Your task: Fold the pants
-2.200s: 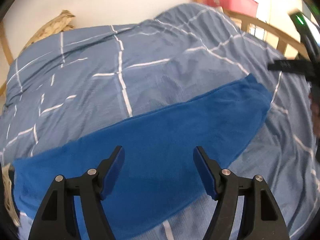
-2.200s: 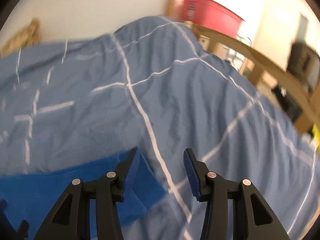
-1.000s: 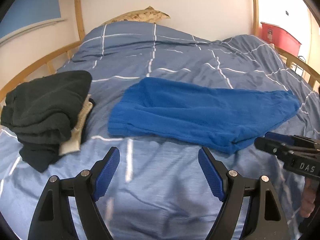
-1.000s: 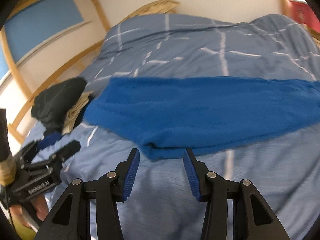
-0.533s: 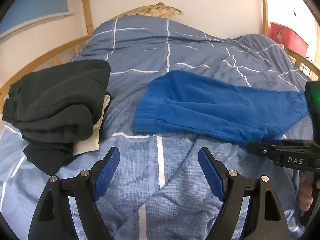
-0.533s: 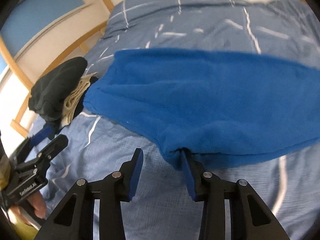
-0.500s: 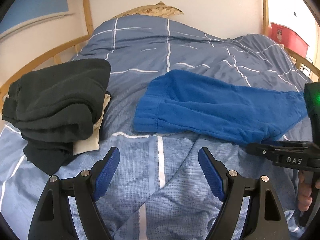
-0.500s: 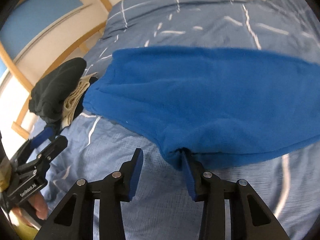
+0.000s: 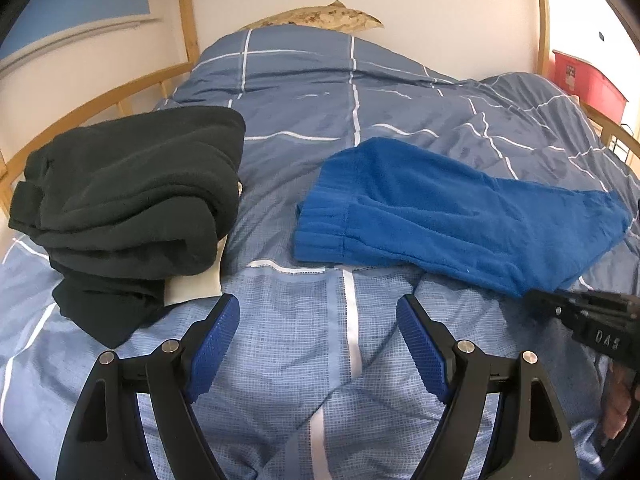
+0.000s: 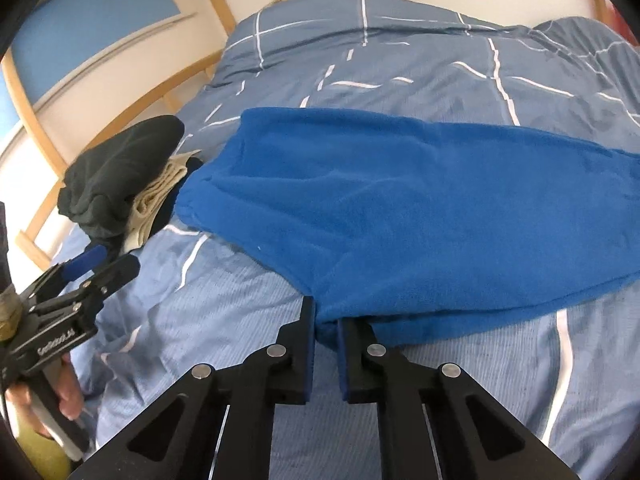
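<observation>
Blue fleece pants (image 10: 400, 208) lie flat across blue checked duvet (image 9: 320, 92), waistband toward stack of folded dark clothes (image 9: 128, 200) at bed's left side, wooden bed frame (image 9: 100, 100) behind stack. Right gripper (image 10: 326, 320) has just been closing; jaws now narrow, pinching near edge of pants. Left gripper (image 9: 318, 336) jaws wide, nothing between, over bare duvet just short of waistband, near stack.

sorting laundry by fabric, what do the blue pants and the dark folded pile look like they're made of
Blue pants: probably fleece, judging by the fuzzy matte nap and the ribbed waistband. Dark folded pile: likely a similar thick fleece, soft with rounded folds and no sheen.
</observation>
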Demonstrator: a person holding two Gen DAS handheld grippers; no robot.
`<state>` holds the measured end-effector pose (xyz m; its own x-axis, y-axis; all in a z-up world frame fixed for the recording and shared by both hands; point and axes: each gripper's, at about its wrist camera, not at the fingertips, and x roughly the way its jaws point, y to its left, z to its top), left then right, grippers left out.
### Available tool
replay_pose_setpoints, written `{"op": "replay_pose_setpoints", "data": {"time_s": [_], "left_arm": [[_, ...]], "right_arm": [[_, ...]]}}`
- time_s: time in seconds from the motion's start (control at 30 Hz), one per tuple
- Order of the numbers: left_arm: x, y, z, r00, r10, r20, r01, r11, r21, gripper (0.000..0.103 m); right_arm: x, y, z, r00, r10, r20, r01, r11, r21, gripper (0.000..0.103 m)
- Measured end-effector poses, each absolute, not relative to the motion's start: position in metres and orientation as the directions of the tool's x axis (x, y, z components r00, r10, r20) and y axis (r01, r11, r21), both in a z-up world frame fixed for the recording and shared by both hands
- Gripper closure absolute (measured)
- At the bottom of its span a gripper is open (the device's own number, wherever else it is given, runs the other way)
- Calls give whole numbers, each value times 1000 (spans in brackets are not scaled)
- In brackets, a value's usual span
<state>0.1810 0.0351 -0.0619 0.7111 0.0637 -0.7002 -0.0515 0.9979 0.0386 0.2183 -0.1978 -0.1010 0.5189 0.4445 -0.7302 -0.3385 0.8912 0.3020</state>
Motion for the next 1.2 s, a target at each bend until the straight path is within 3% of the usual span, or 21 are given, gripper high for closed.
{"op": "replay_pose_setpoints", "data": {"time_s": [0.2, 0.37, 0.53, 0.63, 0.77, 0.87, 1.0, 1.13, 1.2], "left_arm": [[188, 37, -61, 733, 58, -678, -10, 997, 75, 26], [207, 48, -63, 732, -11, -681, 15, 1000, -1, 30], [231, 46, -73, 718, 4, -696, -29, 999, -25, 30], [247, 37, -69, 738, 82, -670, -82, 996, 32, 30], [269, 30, -50, 768, 68, -636, -37, 997, 62, 29], [297, 35, -39, 747, 6, -664, 21, 999, 32, 29], [326, 23, -43, 696, 59, -716, 58, 989, 137, 30], [319, 26, -39, 705, 3, -709, 42, 998, 46, 29], [313, 30, -40, 719, 40, -694, -6, 999, 52, 30]], "right_arm": [[205, -196, -106, 510, 406, -758, -334, 906, 261, 92], [202, -194, -107, 532, 368, -763, -280, 926, 252, 92], [203, -194, -114, 535, 364, -762, -245, 931, 273, 92], [204, -193, -117, 531, 363, -766, -246, 931, 270, 92], [204, -191, -114, 533, 345, -773, -237, 938, 255, 92], [206, -189, -110, 533, 315, -785, -190, 949, 252, 92], [211, -180, -110, 532, 250, -809, -124, 968, 217, 92], [207, -182, -110, 547, 242, -801, -90, 969, 231, 89], [206, -183, -110, 547, 241, -802, -87, 969, 231, 89]]}}
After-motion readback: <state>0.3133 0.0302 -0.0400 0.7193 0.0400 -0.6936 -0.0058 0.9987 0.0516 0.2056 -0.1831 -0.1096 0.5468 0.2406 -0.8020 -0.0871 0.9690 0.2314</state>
